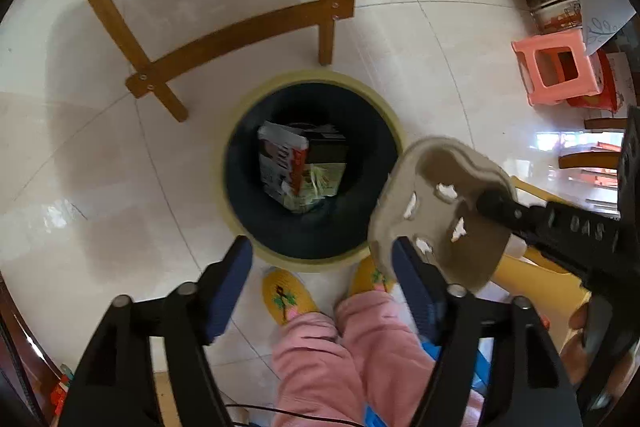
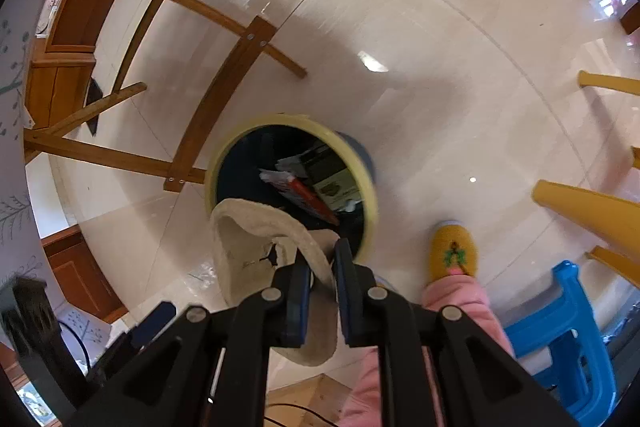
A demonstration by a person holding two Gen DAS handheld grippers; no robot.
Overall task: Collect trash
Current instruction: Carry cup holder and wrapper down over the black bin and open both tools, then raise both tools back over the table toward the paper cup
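1. Far left in your left-wrist view, the wooden chair frame (image 1: 224, 39) stands on the pale tiled floor (image 1: 100, 155), its legs and curved rails reaching toward the bin.
2. Your left gripper (image 1: 322, 259) points almost straight down with its jaws spread wide; nothing sits between the blue pads (image 1: 228, 287), which frame the near rim of the bin.
3. The trash bin (image 1: 312, 259), dark inside with a yellowish rim, stands on the floor directly ahead of your slippers (image 1: 288, 293). Printed cartons and wrappers (image 1: 296, 163) already lie at its bottom.
4. Right of the bin's mouth, the moulded paper cup carrier (image 1: 436, 203) hangs over the bin's right edge, partly in front of your left gripper's right finger.
5. Your right gripper (image 2: 322, 267) has its jaws nearly together, pinching the carrier's rim; in the right-wrist view the carrier (image 2: 256, 247) tilts over the bin's near-left rim (image 2: 212, 171).
6. Your pink trouser legs (image 1: 360, 355) fill the foreground below.
7. Further right stand a yellow chair leg (image 2: 584, 207), a blue plastic stool (image 2: 568, 331) and, farther off, a pink stool (image 1: 556, 71).
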